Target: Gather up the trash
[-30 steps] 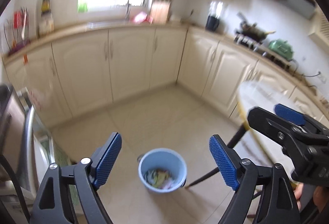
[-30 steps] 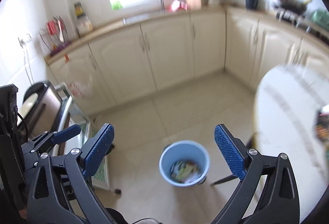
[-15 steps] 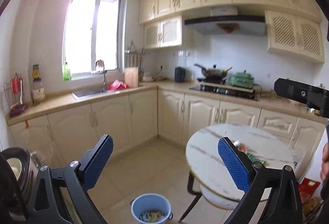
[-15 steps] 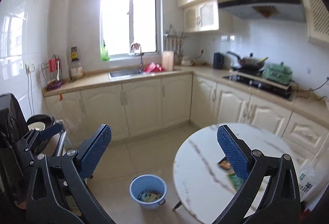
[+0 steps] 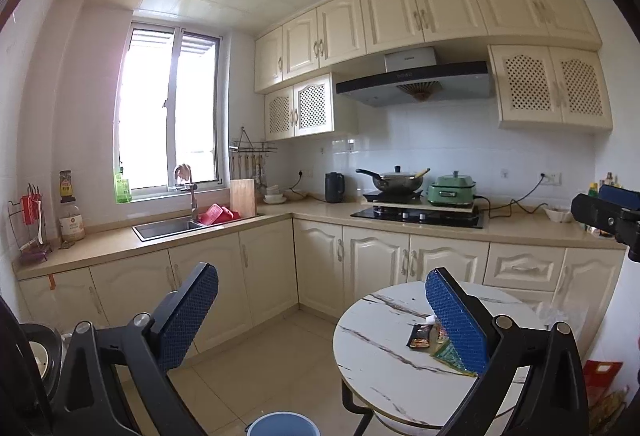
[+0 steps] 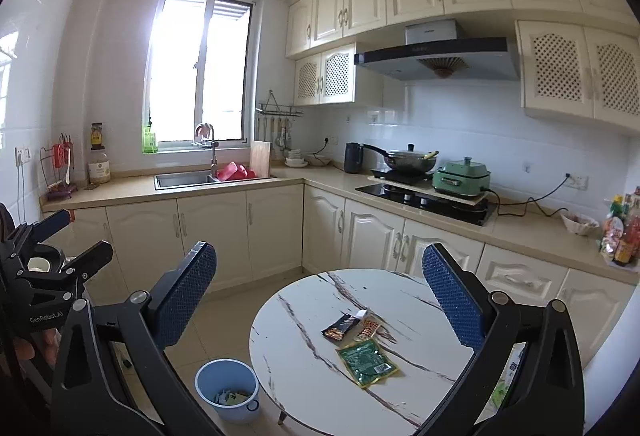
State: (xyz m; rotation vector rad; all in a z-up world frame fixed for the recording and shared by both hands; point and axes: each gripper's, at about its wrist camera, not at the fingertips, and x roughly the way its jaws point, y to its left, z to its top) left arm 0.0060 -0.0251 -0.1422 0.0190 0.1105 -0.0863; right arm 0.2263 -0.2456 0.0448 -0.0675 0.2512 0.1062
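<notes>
Scene: home kitchen, round marble desk in foreground, blue bin on the floor just beside its left edge.

Left gripper: fingers spread wide, nothing between them; I've got it aimed roughly level over the desk's near side.

Right gripper: fingers also wide apart & empty, looking down a bit onto the desk top.

Trash on desk: 3 wrappers near the middle — green packet closest to me, dark packet behind it, small red-orange wrapper just beside the dark one w/ a white scrap touching it. All lie flat, none touched by either gripper.

Trash in bin: some crumpled wrappers visible at the bottom, so part of the job looks done.

Progress: my read — roughly midway; bin partly filled, 3 pcs left on the desk. No other litter seen on the floor or counters, tho the desk's far side is partly hidden behind the right finger.

Next: prob. lower one gripper onto the green packet; flat & thin, so pinching an edge may be fiddly.
</notes>
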